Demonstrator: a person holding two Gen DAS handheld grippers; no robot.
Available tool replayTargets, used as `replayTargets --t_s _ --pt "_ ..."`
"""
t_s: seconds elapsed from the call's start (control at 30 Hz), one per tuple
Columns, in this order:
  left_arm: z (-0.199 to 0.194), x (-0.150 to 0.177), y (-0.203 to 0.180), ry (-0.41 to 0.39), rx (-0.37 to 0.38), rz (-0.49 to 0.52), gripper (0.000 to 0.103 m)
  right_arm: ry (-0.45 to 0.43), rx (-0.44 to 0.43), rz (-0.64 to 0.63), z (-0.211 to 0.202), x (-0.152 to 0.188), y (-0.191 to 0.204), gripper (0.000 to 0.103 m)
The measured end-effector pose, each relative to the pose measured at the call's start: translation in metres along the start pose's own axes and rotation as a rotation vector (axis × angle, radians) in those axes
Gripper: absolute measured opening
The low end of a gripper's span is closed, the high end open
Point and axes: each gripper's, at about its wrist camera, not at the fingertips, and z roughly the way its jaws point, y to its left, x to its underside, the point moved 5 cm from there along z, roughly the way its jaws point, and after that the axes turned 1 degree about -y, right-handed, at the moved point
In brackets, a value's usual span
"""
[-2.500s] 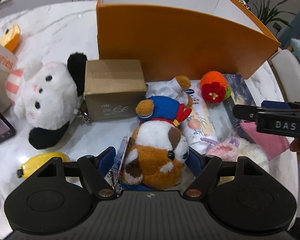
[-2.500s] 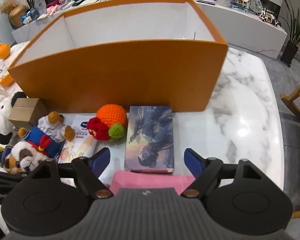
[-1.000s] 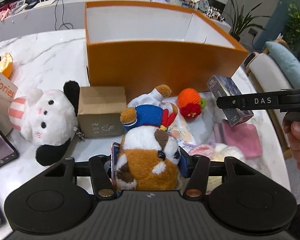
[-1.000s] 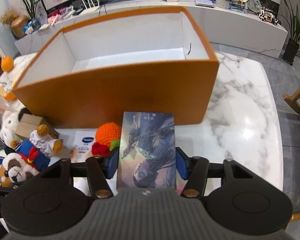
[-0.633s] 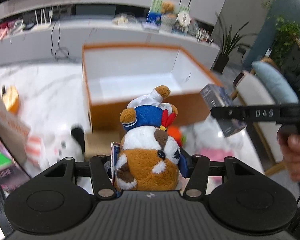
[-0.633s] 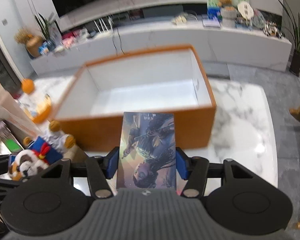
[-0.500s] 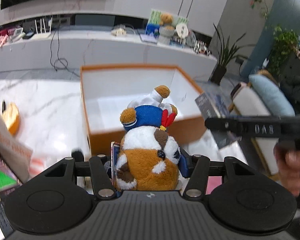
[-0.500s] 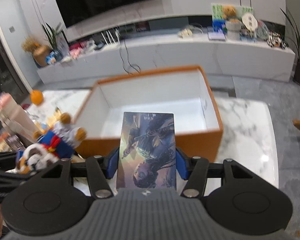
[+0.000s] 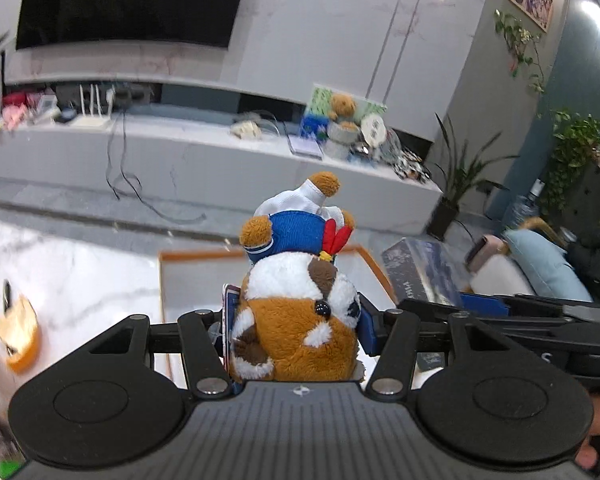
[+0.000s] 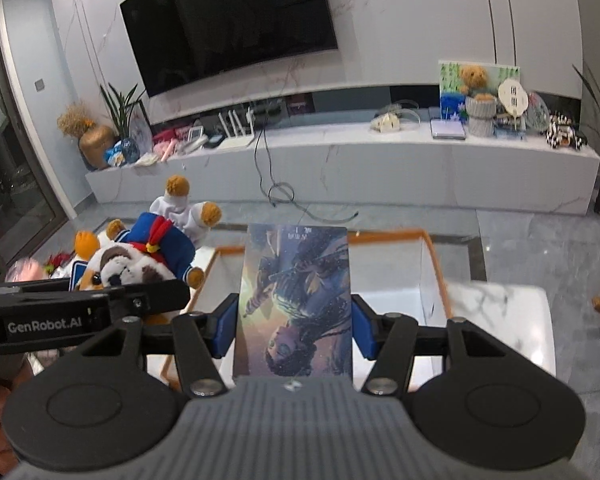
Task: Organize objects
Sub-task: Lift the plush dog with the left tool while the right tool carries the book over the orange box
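Left tongs [image 9: 296,330] clenched on dog toy [image 9: 300,316]; right tongs [image 10: 294,326] clenched on book [image 10: 296,304]. Both lifted off table [image 9: 72,264] since a moment ago, now up high over orange box [image 10: 424,276]. Box open, white inside, nothing seen in it. Toy at left side, book at right, close together. Next, likely: lower both in, let go, mind bumping

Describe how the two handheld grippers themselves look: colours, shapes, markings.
Both the left gripper and right gripper share a ribbed grey body flanked by two round black discs, black linkage arms with silver rivets, and blue pads on the jaws. White "GenRobot.AI" lettering marks the left one's black side bar. Bare fingers show; no sleeves or cables are visible.
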Motion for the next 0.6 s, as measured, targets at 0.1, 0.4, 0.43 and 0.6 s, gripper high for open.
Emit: replayTargets --t_s 0.1,0.4,0.43,0.6 --pt "0.009 -0.009 0.000 -0.031 -0.038 0.026 0.064 -0.038 0.014 -0.005 0.004 -0.015 0.002 0.059" --pt "0.051 0.010 0.015 -0.005 -0.028 -0.003 0.063 -0.063 0.062 -0.014 0.052 -0.014 -0.004 0.059" --pt "0.055 0.013 0.018 0.007 -0.031 -0.011 0.063 -0.053 0.063 -0.008 0.059 -0.011 -0.005 0.059" --pt "0.068 0.024 0.027 0.051 -0.064 0.003 0.063 -0.003 0.066 0.005 0.089 0.007 -0.012 0.059"
